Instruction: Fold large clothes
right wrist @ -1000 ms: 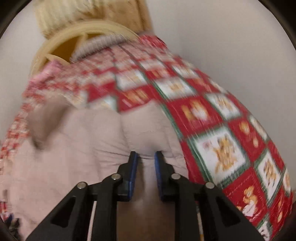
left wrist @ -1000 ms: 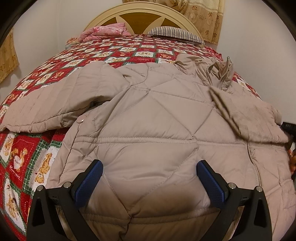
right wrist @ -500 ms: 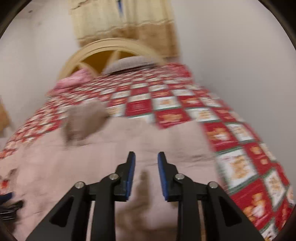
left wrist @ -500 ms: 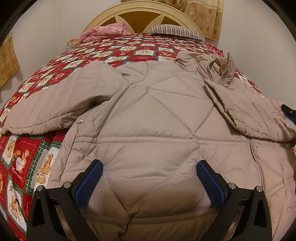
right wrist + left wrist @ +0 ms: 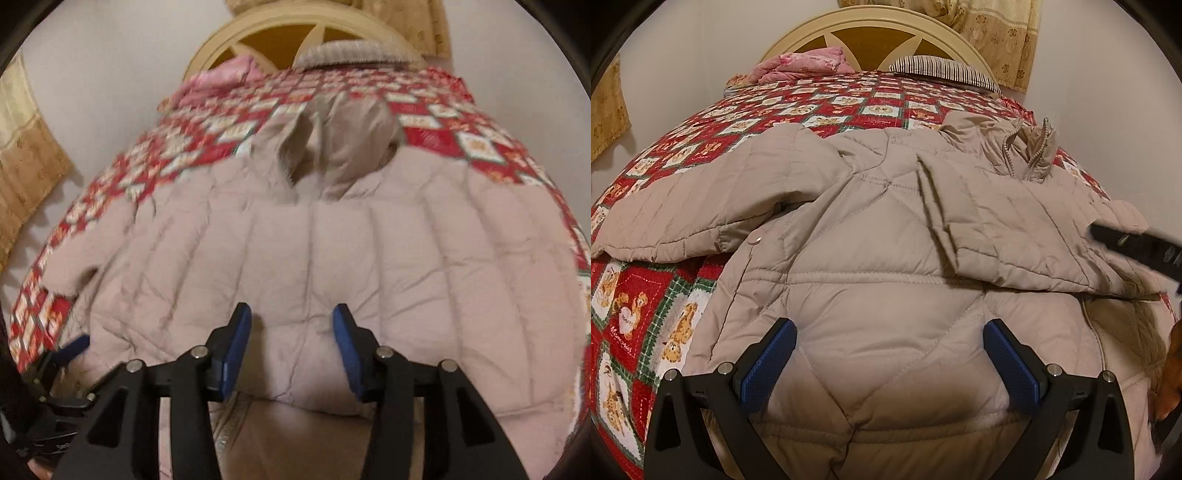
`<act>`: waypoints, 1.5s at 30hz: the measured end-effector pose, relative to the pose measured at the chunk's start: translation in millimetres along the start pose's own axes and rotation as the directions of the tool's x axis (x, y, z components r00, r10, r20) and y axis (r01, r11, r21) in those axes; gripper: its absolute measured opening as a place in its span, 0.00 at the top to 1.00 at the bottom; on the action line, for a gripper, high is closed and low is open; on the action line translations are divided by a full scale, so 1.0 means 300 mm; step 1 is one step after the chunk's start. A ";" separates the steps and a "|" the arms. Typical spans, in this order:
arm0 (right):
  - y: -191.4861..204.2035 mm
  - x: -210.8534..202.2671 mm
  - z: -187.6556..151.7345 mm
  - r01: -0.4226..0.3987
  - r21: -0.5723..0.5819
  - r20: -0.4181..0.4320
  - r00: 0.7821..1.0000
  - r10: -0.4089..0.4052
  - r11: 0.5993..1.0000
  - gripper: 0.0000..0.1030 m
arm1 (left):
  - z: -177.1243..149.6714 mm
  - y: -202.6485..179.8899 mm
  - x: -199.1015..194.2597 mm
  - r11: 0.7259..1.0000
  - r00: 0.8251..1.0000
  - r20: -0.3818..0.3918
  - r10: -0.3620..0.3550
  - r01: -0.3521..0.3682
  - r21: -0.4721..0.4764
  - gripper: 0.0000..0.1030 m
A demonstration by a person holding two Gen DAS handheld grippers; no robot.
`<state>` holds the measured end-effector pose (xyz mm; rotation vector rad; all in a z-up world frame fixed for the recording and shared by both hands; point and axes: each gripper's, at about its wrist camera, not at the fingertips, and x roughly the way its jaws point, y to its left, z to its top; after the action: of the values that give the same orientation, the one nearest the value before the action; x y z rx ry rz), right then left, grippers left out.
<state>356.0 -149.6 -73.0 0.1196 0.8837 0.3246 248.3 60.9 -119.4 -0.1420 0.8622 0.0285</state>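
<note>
Left gripper (image 5: 888,363), right gripper (image 5: 291,345), black frames, blue ribbed pads, silver screws

Red patchwork bedspread (image 5: 701,155), striped pillow (image 5: 942,70), pink bedding (image 5: 805,62), cream headboard (image 5: 879,22), curtain (image 5: 1004,33)

The jacket (image 5: 886,280) filling the middle of the frame is plain beige, quilted in diamond stitching. Under it, the bedspread (image 5: 820,107) is a red check with green lines and white squares bearing tan teddy bears. At upper centre the headboard (image 5: 871,22) is cream with brown panels. A pink floral cloth (image 5: 801,66) lies upper left, a black-and-white striped pillow (image 5: 942,68) upper right, beside a golden patterned curtain (image 5: 1001,33). The gripper pads (image 5: 768,365) are blue on black.
</note>
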 end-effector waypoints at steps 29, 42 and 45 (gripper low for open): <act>-0.177 0.018 -0.118 0.068 0.072 0.071 0.995 -0.073 0.995 0.25 | 0.082 1.004 -0.131 0.601 0.987 -0.012 0.160 -0.107 -0.792 0.01; -0.179 0.019 -0.120 0.063 0.078 0.072 0.995 -0.069 0.995 0.25 | 0.084 0.991 -0.035 0.609 0.979 0.124 0.161 0.001 -0.793 0.67; -0.179 0.019 -0.121 0.064 0.077 0.071 0.995 -0.069 0.995 0.25 | 0.063 1.019 -0.030 0.580 0.974 0.174 0.145 0.059 -0.812 0.69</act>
<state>343.6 -199.6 -112.7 0.1704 0.8249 0.2236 231.6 366.4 -135.1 -0.9890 0.5608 0.4969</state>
